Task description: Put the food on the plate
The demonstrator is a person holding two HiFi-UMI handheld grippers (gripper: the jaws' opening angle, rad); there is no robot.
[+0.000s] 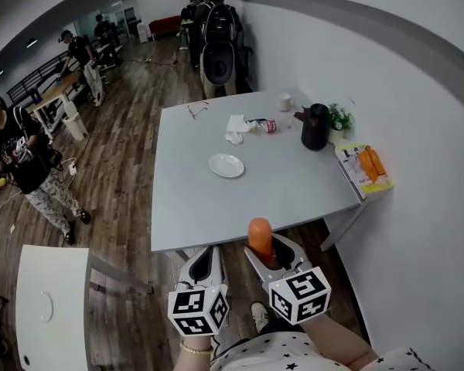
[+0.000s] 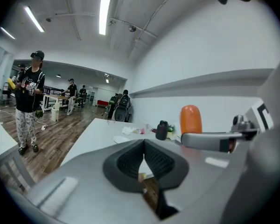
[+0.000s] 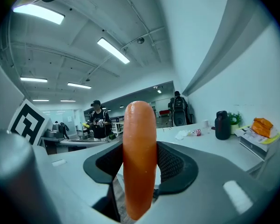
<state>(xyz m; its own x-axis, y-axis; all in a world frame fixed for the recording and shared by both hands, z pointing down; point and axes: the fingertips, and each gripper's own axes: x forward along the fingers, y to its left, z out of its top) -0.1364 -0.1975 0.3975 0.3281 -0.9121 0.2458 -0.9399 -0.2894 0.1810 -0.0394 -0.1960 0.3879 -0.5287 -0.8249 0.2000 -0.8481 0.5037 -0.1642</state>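
Note:
An orange sausage (image 1: pixel 260 237) stands upright between the pads of my right gripper (image 1: pixel 269 255), which is shut on it, just short of the grey table's (image 1: pixel 216 207) near edge. The right gripper view shows the sausage (image 3: pixel 139 157) clamped upright in front of the camera. A small white plate (image 1: pixel 226 165) lies near the middle of the table, well ahead of both grippers; it also shows small as the plate (image 2: pixel 123 139). My left gripper (image 1: pixel 207 261) is beside the right one, shut with nothing in it; its pads (image 2: pixel 130 161) meet in the left gripper view.
At the table's far side lie a crumpled tissue (image 1: pixel 236 127), a small can (image 1: pixel 267 126), glasses (image 1: pixel 198 110), a white cup (image 1: pixel 284 102), a black jug (image 1: pixel 315 126) and a plant (image 1: pixel 340 117). A box with orange packets (image 1: pixel 365 168) sits at right. People stand left and behind.

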